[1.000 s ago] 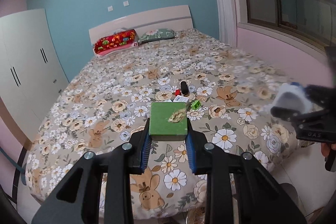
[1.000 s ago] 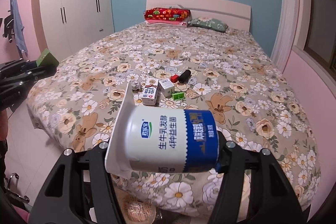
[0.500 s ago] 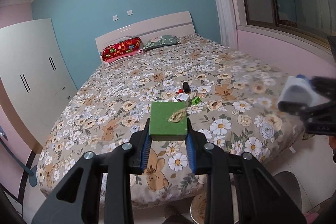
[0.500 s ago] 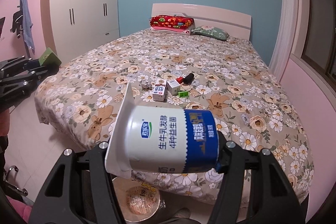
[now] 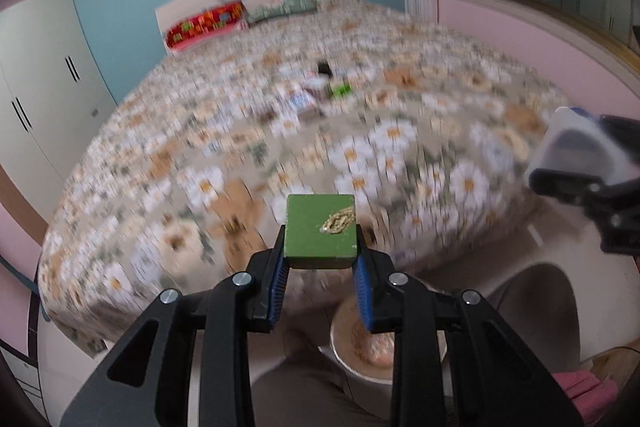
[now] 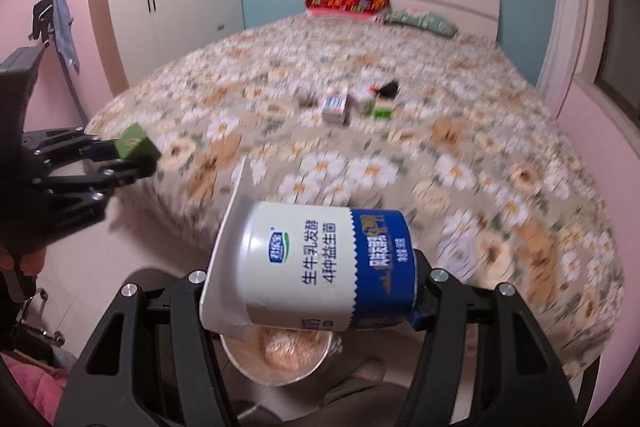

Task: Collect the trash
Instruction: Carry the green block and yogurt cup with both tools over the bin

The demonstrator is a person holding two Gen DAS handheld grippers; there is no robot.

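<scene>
Yogurt cup (image 6: 320, 263) clamped in right fingers (image 6: 418, 307), green block (image 5: 320, 231) in left fingers (image 5: 278, 277)

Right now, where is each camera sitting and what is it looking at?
Left wrist: on the left gripper, facing the bed; its fingers pinch a green box.
Right wrist: on the right gripper, facing the bed from the foot end; its fingers pinch a yogurt cup.
Shared: both show the bed, the bin below, and the other gripper.
</scene>
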